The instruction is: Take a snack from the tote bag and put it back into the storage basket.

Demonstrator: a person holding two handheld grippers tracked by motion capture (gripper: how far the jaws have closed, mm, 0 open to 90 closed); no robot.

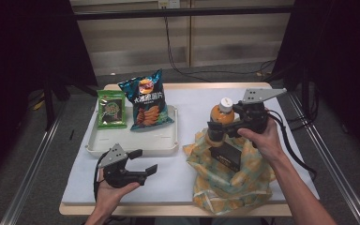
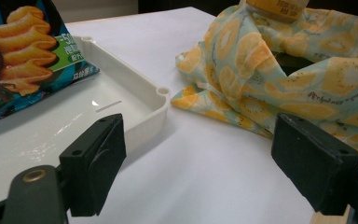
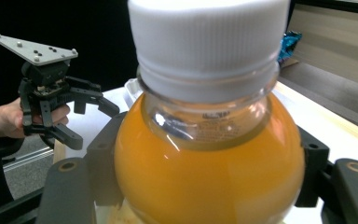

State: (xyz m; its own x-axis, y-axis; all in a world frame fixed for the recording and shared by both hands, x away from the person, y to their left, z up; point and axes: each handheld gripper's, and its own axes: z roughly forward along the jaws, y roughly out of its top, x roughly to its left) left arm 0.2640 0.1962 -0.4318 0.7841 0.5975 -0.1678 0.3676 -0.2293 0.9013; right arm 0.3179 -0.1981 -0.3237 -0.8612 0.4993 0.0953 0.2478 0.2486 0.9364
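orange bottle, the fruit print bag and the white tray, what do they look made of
Orange bottle: clear glossy plastic, judging by highlights and juice showing through; ribbed white plastic cap.
Fruit print bag: soft matte cloth, probably; it slumps in folds.
White tray: rigid moulded plastic, smooth, slightly shiny, with rounded rim.

Orange bottle (image 1: 220, 123), white cap (image 1: 226, 104), fruit-print bag (image 1: 225, 180)
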